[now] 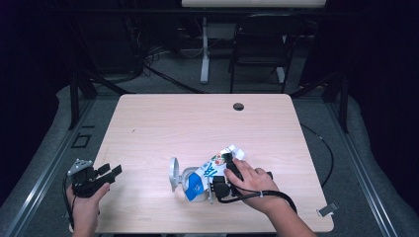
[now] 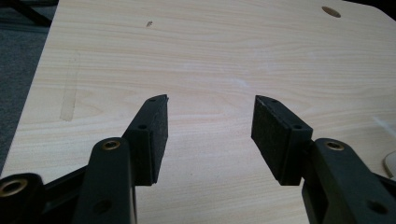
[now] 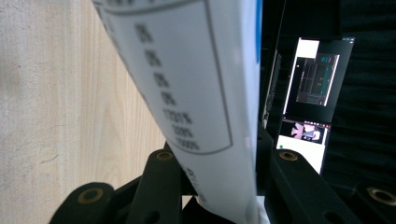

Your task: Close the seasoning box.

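Right gripper (image 1: 223, 181): my jaws are clamped on the white printed carton with blue and green markings (image 1: 210, 173), its nutrition panel (image 3: 187, 84) between the pads. The carton lies tilted on the pale wooden table (image 1: 163, 123), near the front edge, right of centre, just beside a grey round-based holder (image 1: 174, 174). Left gripper (image 2: 210, 135): jaws apart, nothing between them, at the table's front-left corner.

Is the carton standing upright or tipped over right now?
Tipped. In the high view the carton slants over a metal cup, spout end up toward the right. The right gripper clamps it on both sides.
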{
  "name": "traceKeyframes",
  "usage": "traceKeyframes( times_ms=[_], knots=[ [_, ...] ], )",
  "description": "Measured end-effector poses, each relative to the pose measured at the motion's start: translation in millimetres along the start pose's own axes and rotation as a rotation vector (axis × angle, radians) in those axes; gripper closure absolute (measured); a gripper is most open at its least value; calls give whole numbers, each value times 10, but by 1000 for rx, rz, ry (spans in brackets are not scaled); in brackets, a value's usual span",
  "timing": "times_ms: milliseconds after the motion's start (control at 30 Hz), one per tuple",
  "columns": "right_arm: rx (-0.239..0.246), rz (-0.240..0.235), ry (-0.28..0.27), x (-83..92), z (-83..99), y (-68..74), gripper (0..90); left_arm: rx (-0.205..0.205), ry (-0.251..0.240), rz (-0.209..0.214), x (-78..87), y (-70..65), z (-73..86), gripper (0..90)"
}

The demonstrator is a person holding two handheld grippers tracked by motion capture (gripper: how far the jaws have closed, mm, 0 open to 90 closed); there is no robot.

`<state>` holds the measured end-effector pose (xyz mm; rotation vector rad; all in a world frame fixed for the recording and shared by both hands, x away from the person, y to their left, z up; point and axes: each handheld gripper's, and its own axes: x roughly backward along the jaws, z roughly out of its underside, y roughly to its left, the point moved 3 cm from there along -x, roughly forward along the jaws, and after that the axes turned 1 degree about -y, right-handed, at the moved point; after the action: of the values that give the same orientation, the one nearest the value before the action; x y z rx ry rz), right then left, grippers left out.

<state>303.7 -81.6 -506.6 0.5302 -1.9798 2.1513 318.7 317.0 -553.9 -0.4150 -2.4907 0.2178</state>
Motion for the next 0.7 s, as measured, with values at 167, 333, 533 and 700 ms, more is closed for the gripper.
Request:
traceKeyframes(
  times_ms=[167,333,533,700],
  knots=[
    [-31,-6,-14,-7,6,16,731,0,0,0,-1,2,1,467],
    [-43,-11,-12,8,10,16,731,0,3,2,-5,-7,3,467],
    [-77,-19,-22,3,21,33,732,-1,3,1,-8,-5,5,467],
    [-98,-27,-20,1,33,51,733,-4,9,1,-12,-10,6,467]
  ],
)
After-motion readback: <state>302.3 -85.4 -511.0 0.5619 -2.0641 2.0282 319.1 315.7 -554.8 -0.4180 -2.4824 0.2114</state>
